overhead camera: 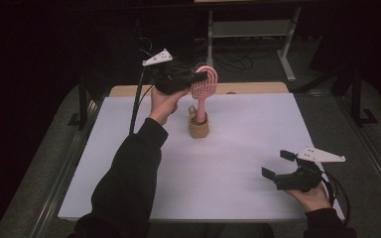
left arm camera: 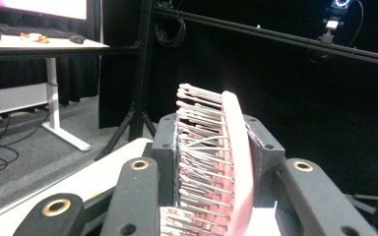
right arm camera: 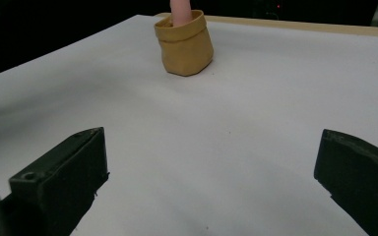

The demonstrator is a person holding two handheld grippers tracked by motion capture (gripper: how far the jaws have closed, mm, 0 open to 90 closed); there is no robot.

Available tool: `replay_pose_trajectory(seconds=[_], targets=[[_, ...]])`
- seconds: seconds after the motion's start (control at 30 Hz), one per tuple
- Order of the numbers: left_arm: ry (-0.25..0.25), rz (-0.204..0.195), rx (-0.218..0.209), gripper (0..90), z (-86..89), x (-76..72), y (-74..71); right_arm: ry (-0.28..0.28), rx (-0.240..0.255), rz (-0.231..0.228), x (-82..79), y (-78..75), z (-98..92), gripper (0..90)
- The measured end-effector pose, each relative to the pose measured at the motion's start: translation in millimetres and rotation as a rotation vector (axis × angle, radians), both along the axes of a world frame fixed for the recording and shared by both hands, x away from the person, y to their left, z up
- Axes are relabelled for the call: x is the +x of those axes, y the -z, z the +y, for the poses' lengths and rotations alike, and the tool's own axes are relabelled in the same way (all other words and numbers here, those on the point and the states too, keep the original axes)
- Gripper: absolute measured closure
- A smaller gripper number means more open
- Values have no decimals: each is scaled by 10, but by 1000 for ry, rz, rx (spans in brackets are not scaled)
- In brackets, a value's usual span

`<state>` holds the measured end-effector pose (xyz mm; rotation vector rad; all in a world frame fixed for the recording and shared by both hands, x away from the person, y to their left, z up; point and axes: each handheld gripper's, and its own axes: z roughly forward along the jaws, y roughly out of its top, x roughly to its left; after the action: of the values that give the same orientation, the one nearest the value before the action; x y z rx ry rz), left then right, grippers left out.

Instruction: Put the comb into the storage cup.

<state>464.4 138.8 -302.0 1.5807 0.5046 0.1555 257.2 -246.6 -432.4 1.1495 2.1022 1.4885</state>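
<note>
High view: left hand-held gripper point(overhead camera: 202, 77) clamped on pink brush point(overhead camera: 205, 85), its handle down in tan pouch point(overhead camera: 199, 127) mid-table point(overhead camera: 228, 163); right hand-held gripper point(overhead camera: 277, 165) agape near front-right edge, bare surface between. Left gripper view: bristles point(left arm camera: 197, 147) pinched between jaws. Right gripper view: pouch far ahead, nothing intervening.

A dark room with grey floor point(overhead camera: 39, 163) and a white-legged desk point(left arm camera: 54, 83) behind.

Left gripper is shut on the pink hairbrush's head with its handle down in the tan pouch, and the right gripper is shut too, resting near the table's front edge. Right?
Not quite: the right gripper is open, jaws wide apart, as the right gripper view shows. The rest holds: the left gripper clamps the pink hairbrush by its head, handle in the tan pouch.
</note>
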Motion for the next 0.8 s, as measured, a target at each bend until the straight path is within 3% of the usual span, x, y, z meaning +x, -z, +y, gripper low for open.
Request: replay_pose_trajectory(seconds=[0.27, 0.53, 0.8], targets=[[-4, 23, 5, 642, 16, 31, 92, -4, -17, 7, 1, 8, 12, 0], [-2, 19, 4, 642, 19, 27, 173, -3, -41, 18, 14, 31, 23, 0], [-7, 44, 0, 642, 23, 41, 286, 0, -39, 19, 15, 37, 15, 0]])
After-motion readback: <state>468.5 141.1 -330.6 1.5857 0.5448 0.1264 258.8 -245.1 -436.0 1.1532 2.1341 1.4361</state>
